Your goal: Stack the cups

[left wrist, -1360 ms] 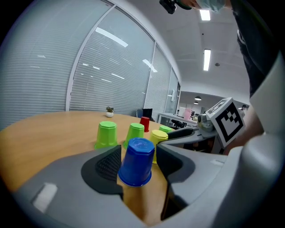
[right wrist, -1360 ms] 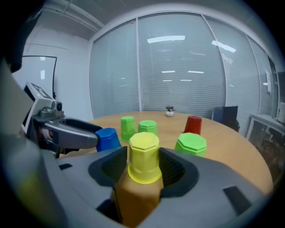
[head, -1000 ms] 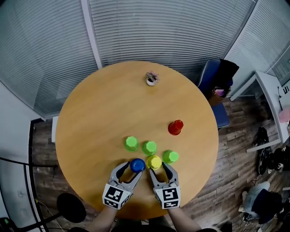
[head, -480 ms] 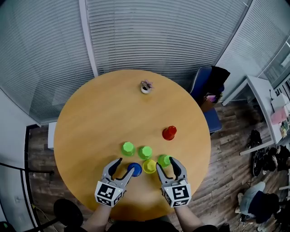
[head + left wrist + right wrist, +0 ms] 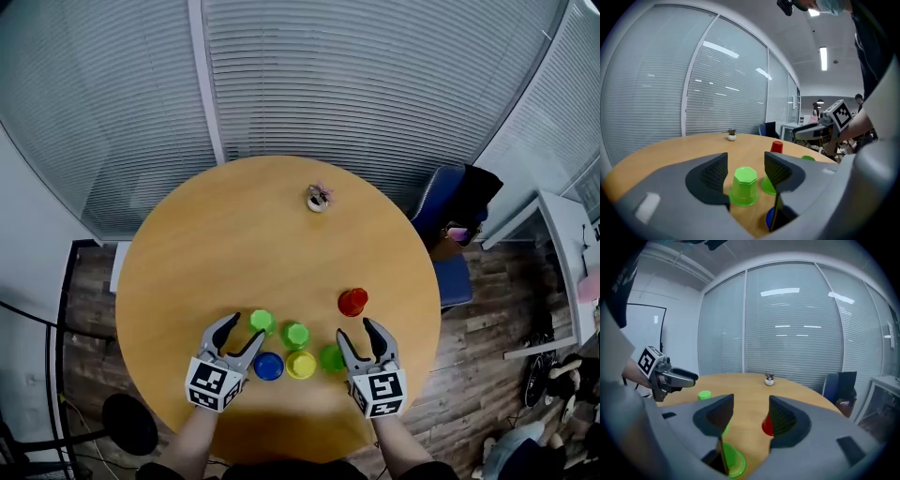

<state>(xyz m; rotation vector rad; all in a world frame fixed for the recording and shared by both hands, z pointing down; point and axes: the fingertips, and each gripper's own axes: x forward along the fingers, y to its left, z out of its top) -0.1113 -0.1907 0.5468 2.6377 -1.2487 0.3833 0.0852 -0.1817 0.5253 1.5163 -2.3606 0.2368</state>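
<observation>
Now: left gripper (image 5: 241,332) points at the left green cup (image 5: 744,186), which stands upside down, axis vertical, just ahead between the spread jaws and untouched. Right gripper (image 5: 357,330) also gapes empty; the red cup (image 5: 767,426) stands ahead, probably clear of its pads. Blue cup (image 5: 268,366) and yellow cup (image 5: 301,365) sit between the grippers.

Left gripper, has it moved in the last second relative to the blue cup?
Yes. The left gripper has shifted left: its open jaws flanked the blue cup before, and that cup now sits outside its right jaw.
</observation>
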